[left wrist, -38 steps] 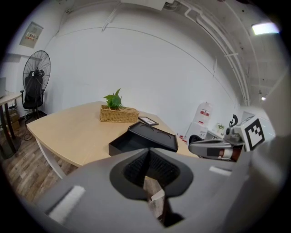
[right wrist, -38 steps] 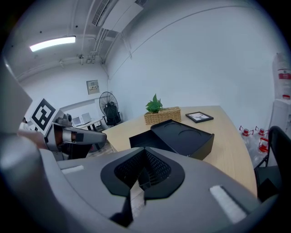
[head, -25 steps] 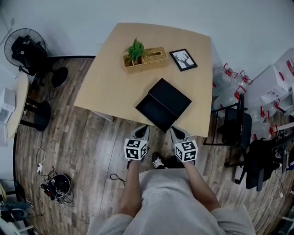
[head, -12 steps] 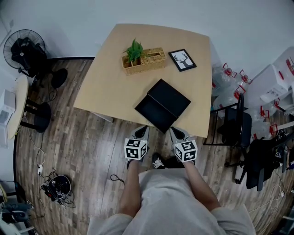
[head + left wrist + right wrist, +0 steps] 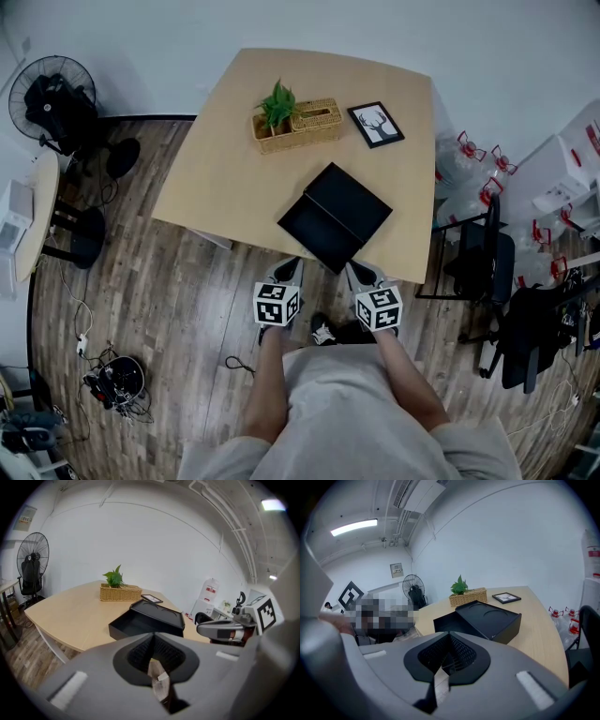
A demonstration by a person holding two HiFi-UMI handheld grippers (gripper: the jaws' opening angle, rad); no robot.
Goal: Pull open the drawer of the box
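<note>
Tabletop (image 5: pixel 225 169) edge sits near the open drawer (image 5: pixel 314 230) of the box (image 5: pixel 352 200); left gripper (image 5: pixel 292 266) or right gripper (image 5: pixel 356 268), both closed empty, might knock it off.

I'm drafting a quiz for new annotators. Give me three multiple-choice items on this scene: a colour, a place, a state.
1. What colour is the box?
A. white
B. black
C. red

2. Where does the frame lie?
A. right of the basket
B. on the floor
C. on a chair

3. How is the drawer?
A. shut
B. pulled out
C. lifted off the table

Answers:
1 B: it shows black in every view.
2 A: the head view shows it on the table beside the basket, at the basket's right.
3 B: it sticks out of the box with its inside open to view.
</note>
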